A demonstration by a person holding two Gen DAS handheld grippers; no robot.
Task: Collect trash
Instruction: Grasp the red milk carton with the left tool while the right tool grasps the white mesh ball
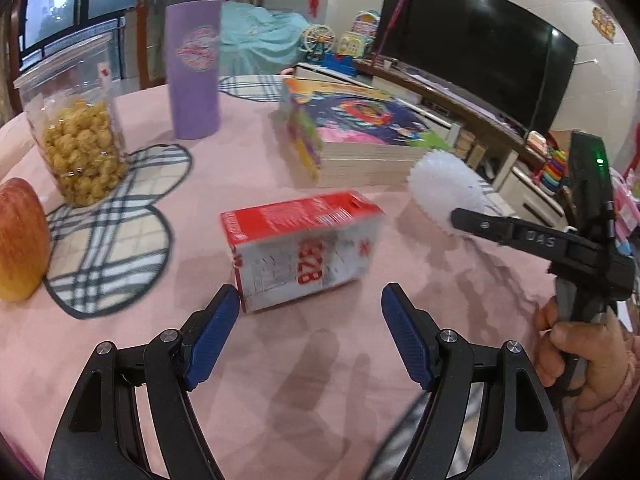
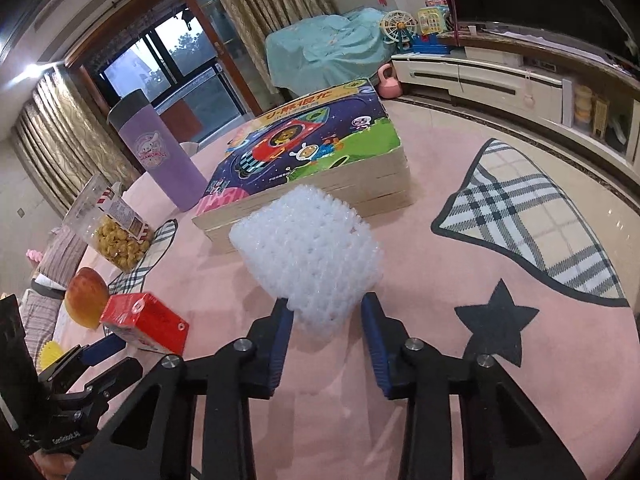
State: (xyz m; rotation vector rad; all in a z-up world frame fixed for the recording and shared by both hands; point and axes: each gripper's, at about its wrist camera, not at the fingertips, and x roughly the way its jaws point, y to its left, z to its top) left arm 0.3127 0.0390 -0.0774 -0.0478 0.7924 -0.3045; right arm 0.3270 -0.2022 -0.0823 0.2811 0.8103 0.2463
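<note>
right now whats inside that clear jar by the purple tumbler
The clear jar holds yellow puffed snack pieces filling roughly its lower half; the upper part looks empty. A label covers part of one side, so what lies behind it cannot be seen.

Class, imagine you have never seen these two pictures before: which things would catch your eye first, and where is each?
Probably the white foam net, between the right gripper pads just in front of the picture book stack. Next the red and white carton lying on the pink tablecloth ahead of the open left gripper. The purple tumbler stands tall behind.
</note>
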